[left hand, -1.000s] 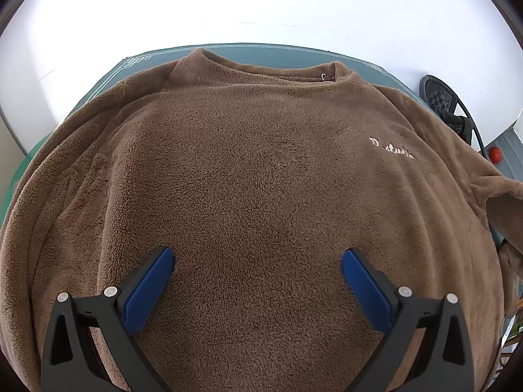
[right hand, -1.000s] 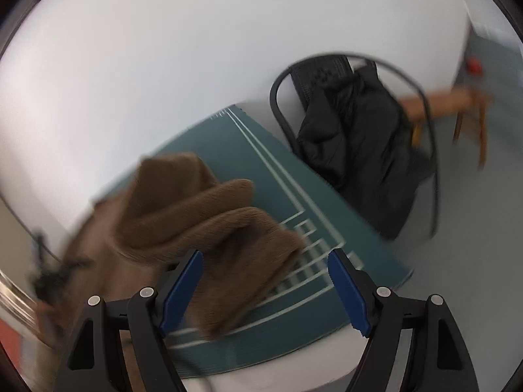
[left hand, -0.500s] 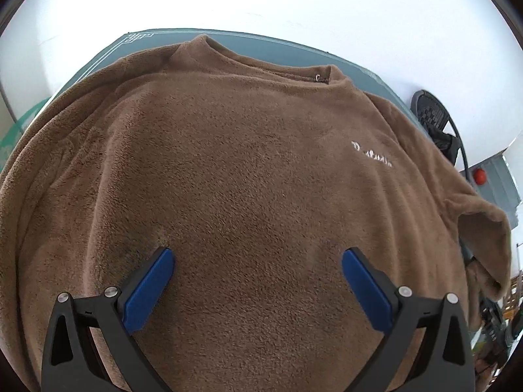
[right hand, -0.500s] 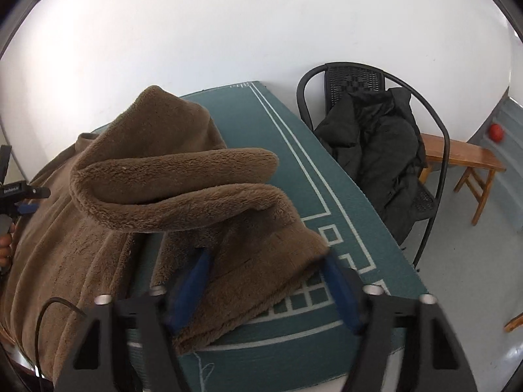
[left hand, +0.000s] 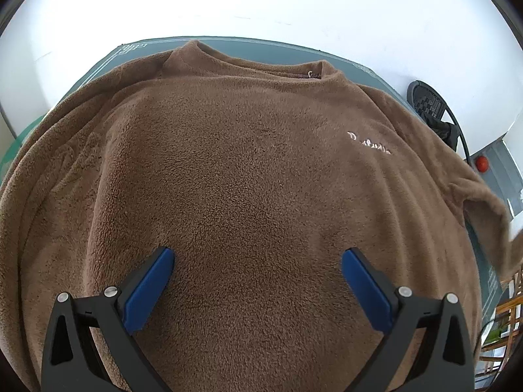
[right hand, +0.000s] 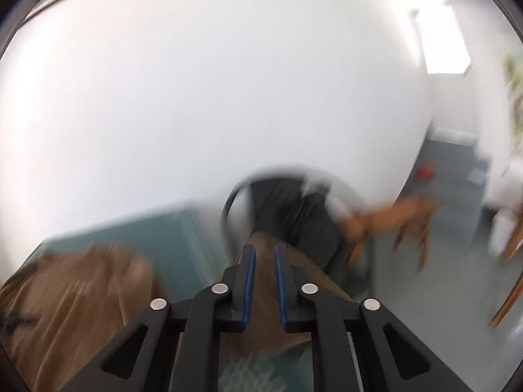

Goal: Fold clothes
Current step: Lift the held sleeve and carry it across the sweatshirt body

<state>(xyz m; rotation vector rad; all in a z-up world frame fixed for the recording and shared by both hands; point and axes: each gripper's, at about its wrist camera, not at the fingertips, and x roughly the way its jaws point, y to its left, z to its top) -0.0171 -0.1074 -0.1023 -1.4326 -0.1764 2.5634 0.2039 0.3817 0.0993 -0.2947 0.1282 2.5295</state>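
Observation:
A brown fleece sweater (left hand: 248, 163) lies spread front-up on a teal mat (left hand: 261, 44), its collar at the far side and white script on the chest. My left gripper (left hand: 258, 258) hovers open over its lower middle, blue pads wide apart. At the right edge of the left wrist view the sweater's sleeve (left hand: 483, 202) is lifted off the mat. My right gripper (right hand: 264, 250) is shut on that brown sleeve cuff (right hand: 264, 274), held up above the mat (right hand: 157, 238); this view is motion-blurred.
A white wall rises behind the mat. A black chair (right hand: 287, 209) draped with dark clothing stands past the mat's right end, beside a wooden bench (right hand: 402, 215) with a red ball (right hand: 425, 173) behind it. The grey floor lies right of the mat.
My right gripper closed on the sweater's sleeve and rose, tilting up toward the wall. The sleeve end now hangs lifted at the right. My left gripper stays open over the sweater.

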